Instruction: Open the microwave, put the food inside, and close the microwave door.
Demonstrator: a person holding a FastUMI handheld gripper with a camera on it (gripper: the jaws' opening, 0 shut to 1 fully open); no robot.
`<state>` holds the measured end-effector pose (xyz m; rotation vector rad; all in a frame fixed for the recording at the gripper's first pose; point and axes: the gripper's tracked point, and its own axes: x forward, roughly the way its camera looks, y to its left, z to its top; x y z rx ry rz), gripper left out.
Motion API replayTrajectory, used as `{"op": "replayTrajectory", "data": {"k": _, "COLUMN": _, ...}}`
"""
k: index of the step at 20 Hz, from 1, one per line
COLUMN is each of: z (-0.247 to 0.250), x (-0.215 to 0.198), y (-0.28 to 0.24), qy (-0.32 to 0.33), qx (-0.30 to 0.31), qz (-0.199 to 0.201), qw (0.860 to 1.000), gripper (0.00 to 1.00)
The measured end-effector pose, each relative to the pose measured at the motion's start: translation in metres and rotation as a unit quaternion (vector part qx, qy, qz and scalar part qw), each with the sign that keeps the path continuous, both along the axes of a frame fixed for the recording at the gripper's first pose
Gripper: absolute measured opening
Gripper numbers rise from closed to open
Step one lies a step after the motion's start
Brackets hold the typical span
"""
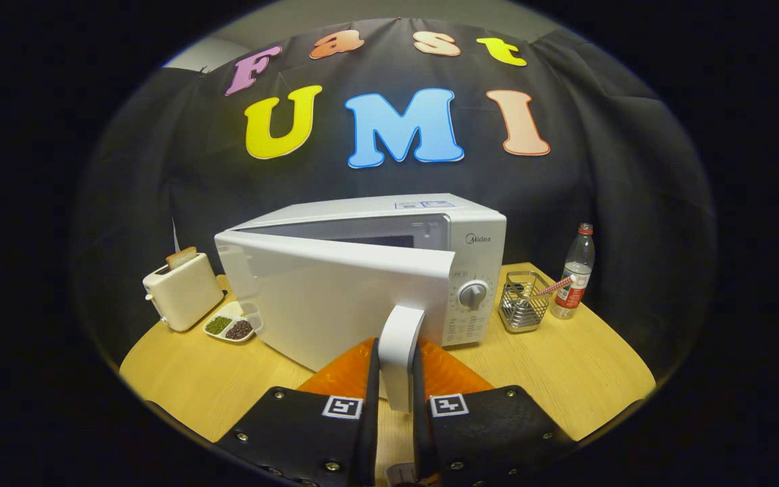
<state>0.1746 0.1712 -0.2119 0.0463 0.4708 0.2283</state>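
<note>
While the tongs (396, 392) clamp the door handle (399, 355) between both fingers, the microwave (389, 270) stands just ahead on the surface (565, 379), door (335, 304) partly swung open.

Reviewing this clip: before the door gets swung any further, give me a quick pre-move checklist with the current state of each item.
1. Gripper clamped on the door handle: ok, both fingers press its sides.
2. Microwave door unlatched: ok, partly open.
3. Door open wide enough for loading: not ok, the gap is narrow.
4. Swing path past the divided dish and toaster: cannot tell, the dish sits close to the door's hinge side.
5. Orange item under the handle is the food: cannot tell.
6. Wire basket and bottle away from the door: ok.
</note>
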Motion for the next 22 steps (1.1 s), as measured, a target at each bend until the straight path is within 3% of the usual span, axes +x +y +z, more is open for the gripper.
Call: {"op": "replayTrajectory", "data": {"k": 22, "z": 0.019, "x": -0.160, "y": 0.127, "qy": 0.003, "qx": 0.012, "qz": 0.078, "qw": 0.997, "gripper": 0.22}}
